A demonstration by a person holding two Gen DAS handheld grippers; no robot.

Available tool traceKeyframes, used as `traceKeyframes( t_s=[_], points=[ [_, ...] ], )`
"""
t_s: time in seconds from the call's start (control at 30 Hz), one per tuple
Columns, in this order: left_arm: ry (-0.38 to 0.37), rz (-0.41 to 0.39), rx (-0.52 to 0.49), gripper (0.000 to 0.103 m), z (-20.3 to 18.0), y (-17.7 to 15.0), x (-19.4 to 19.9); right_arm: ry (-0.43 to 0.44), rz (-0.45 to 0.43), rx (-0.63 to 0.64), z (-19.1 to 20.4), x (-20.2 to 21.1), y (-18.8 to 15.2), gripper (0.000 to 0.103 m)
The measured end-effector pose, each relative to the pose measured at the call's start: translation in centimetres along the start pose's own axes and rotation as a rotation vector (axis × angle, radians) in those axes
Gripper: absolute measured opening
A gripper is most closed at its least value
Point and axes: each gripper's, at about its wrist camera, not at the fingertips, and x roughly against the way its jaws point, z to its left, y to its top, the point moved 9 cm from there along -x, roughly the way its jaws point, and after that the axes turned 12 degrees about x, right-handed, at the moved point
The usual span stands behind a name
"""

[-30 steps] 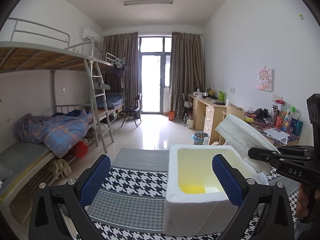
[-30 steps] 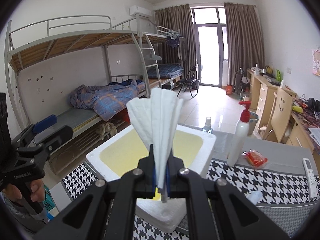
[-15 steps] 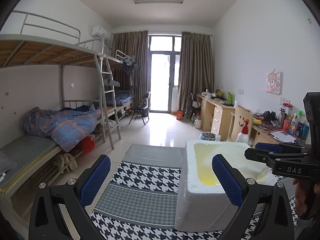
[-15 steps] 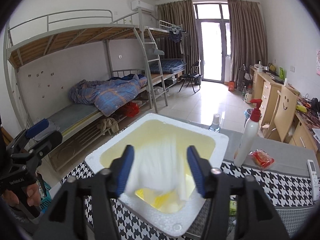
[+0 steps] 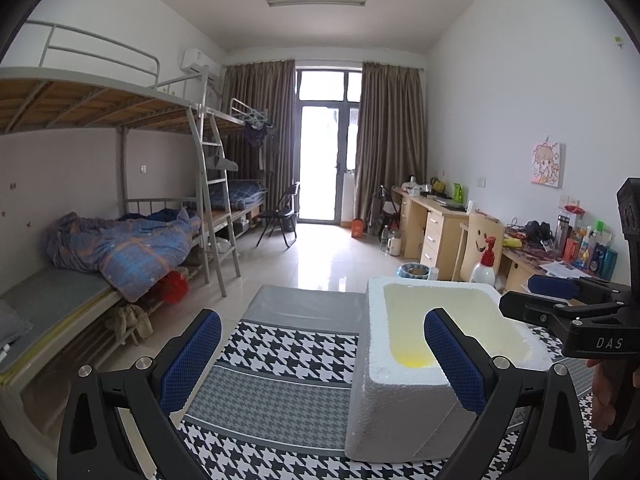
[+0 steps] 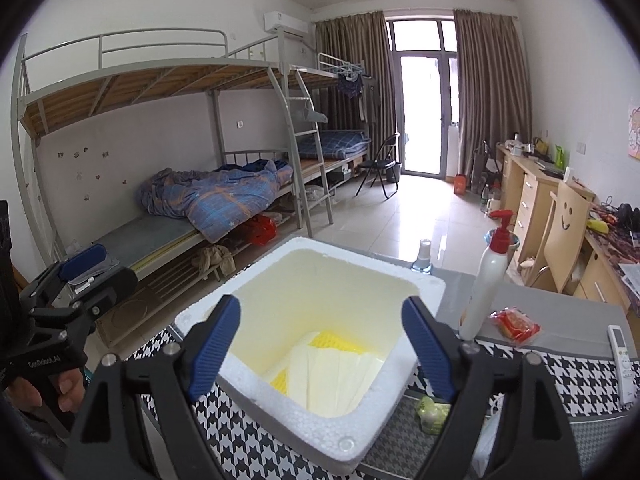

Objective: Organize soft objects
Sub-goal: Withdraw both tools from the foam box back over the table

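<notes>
- Released since a second ago, the pleated white cloth [image 6: 336, 376] lies inside the white foam box [image 6: 430, 292], directly below the right claw [image 6: 322, 344]; this item looks stowed.
- Right claw: fingers wide apart, holding nothing.
- Left claw [image 5: 322, 356]: spread wide, empty, with the box behind its right finger.

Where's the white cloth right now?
In the right wrist view, the cloth lies at the bottom of the foam box, partly covering a yellow piece, below the open right tool.
</notes>
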Motion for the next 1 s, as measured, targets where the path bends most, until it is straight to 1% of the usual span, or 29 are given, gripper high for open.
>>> traceKeyframes(
  t_s=[0.27,0.33,0.43,0.47,0.6,0.7,1.0],
  points=[
    [-0.010,-0.004,-0.021,0.102,-1.2,0.0,0.7,-0.013,-0.025,0.019,-0.1,1.5,-0.2,0.087],
    [-0.014,-0.006,-0.013,0.102,-1.5,0.1,1.1,-0.016,-0.036,0.028,0.0,2.0,-0.1,0.088],
    [-0.026,-0.008,-0.010,0.102,-1.7,0.2,1.5,-0.029,-0.055,0.040,0.1,2.6,-0.3,0.101],
    [-0.025,-0.010,-0.015,0.102,-1.9,0.2,1.7,-0.033,-0.062,0.045,0.2,2.9,-0.3,0.102],
    [-0.032,-0.008,-0.019,0.102,-2.4,0.0,2.3,-0.031,-0.074,0.062,0.6,3.5,-0.3,0.102],
    [-0.039,-0.014,-0.022,0.102,-3.0,-0.1,2.8,-0.046,-0.085,0.073,0.6,4.3,-0.5,0.102],
    [-0.068,-0.040,-0.040,0.102,-4.5,0.2,5.3,-0.061,-0.117,0.057,0.1,7.0,-0.8,0.102]
  ],
)
